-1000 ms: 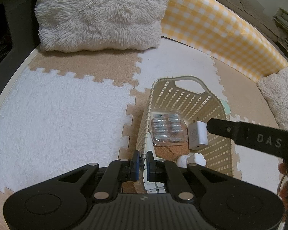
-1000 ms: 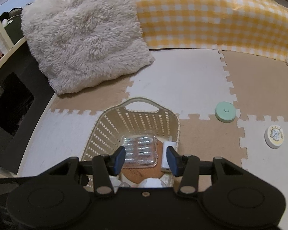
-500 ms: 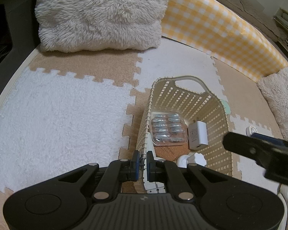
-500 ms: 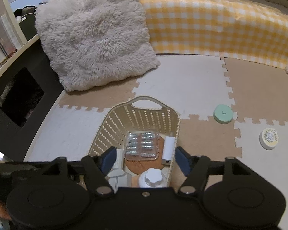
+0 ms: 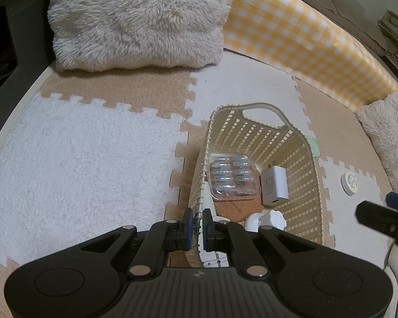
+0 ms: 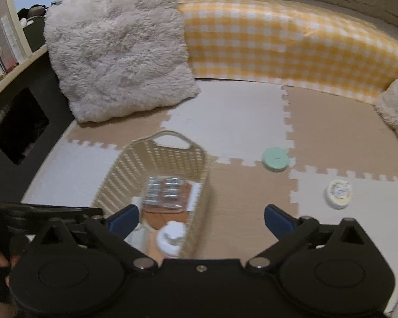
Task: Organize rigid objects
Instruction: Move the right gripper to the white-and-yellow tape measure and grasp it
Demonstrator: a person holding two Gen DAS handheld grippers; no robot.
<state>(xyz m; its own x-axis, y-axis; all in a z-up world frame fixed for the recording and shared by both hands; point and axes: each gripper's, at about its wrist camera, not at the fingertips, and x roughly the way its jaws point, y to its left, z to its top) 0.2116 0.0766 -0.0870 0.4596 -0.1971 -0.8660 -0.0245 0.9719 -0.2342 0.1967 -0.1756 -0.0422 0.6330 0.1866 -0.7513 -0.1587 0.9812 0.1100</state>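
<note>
Cream slotted plastic basket point(image 5: 297, 143): left gripper point(image 5: 196, 221) pinching its near rim; right gripper point(image 6: 201, 218), jaws just opening, spread wide, holds nothing.

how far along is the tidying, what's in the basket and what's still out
Done: the basket already holds a clear case, a white charger, a cork coaster and a white knob. In hand: the left gripper is shut on the basket's rim; the right gripper has just opened and holds nothing. Left: the green disc and the white tin lie on the mat.
</note>
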